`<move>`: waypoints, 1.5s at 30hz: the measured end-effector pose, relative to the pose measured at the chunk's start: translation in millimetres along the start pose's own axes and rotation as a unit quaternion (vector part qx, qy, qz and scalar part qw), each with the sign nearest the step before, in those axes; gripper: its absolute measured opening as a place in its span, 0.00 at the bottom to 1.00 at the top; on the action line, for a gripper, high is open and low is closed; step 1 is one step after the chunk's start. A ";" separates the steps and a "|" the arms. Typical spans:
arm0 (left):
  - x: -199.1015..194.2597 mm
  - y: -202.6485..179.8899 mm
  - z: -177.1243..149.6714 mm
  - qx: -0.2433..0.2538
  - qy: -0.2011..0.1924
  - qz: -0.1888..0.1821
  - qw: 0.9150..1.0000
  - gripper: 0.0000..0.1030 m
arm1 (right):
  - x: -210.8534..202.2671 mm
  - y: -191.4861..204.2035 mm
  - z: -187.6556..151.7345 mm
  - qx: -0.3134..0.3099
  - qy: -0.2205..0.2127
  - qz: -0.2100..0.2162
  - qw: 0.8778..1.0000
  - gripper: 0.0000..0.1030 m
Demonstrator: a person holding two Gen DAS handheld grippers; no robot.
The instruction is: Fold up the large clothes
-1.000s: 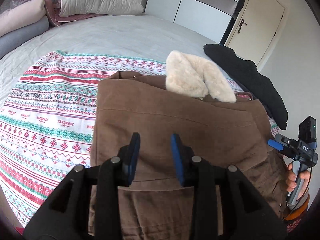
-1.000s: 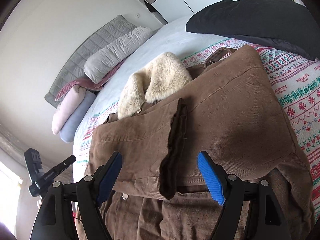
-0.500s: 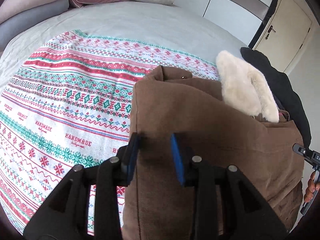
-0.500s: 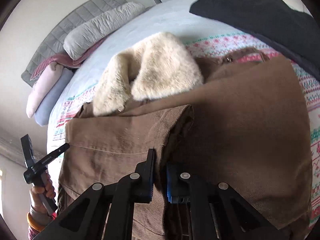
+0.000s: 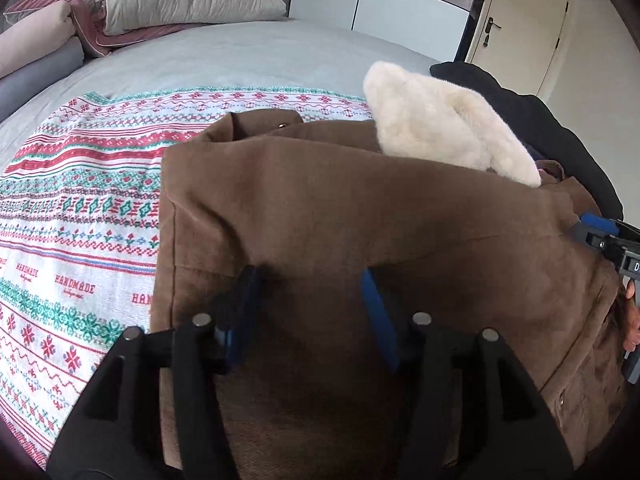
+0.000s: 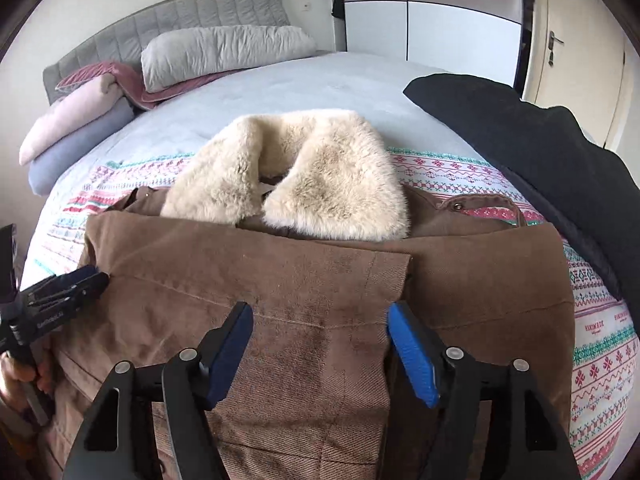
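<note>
Right wrist view: coat (image 6: 320, 300) lies on bed (image 6: 280, 92), fur collar (image 6: 296, 176) at 12 o'clock. Sleeve laid across front, so right gripper (image 6: 320, 348) just opened, gap empty. Left gripper (image 5: 308, 316) also opened, empty, over coat's 9 o'clock side.

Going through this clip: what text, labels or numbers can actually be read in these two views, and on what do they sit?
"HANDMADE": repeated in red on the patterned blanket; the small script under it is too small to read.
White label on the left gripper, seen from the right wrist: blurred, unreadable.
"D": cut-off white label on the right gripper, rest out of frame.
</note>
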State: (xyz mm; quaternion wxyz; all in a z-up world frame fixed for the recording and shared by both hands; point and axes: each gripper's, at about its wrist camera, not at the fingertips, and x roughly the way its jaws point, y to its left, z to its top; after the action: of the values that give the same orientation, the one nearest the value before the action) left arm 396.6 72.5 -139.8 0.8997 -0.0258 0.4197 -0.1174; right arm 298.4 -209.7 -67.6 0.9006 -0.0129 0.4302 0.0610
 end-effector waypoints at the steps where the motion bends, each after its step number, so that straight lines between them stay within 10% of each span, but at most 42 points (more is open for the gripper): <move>1: -1.0 0.8 0.3 -0.002 -0.002 -0.005 1.000 0.55 | 10.9 2.2 -5.4 -0.014 0.008 -0.016 1.000 0.71; 8: -13.2 31.0 -6.5 -0.077 -0.024 -0.092 0.993 0.61 | 23.8 -33.4 -24.4 0.050 -0.006 0.028 0.998 0.74; 24: -194.6 -0.6 -75.8 -0.017 0.037 -0.035 0.999 0.86 | -189.4 -68.3 -94.4 0.076 -0.025 0.062 0.995 0.89; 36: -277.4 50.5 -168.7 -0.077 0.048 0.006 0.996 0.89 | -295.1 -72.6 -199.2 0.071 -0.079 0.057 0.993 0.90; 45: -273.1 91.3 -228.1 -0.154 0.147 -0.094 0.972 0.89 | -310.5 -87.9 -258.0 0.048 -0.054 0.103 0.992 0.90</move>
State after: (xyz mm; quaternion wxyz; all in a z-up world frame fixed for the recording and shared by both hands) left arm 71.0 236.7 -95.9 0.7981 -0.1861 0.5563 -0.1375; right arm -83.8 -347.1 8.5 0.9112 0.0780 0.3819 0.1333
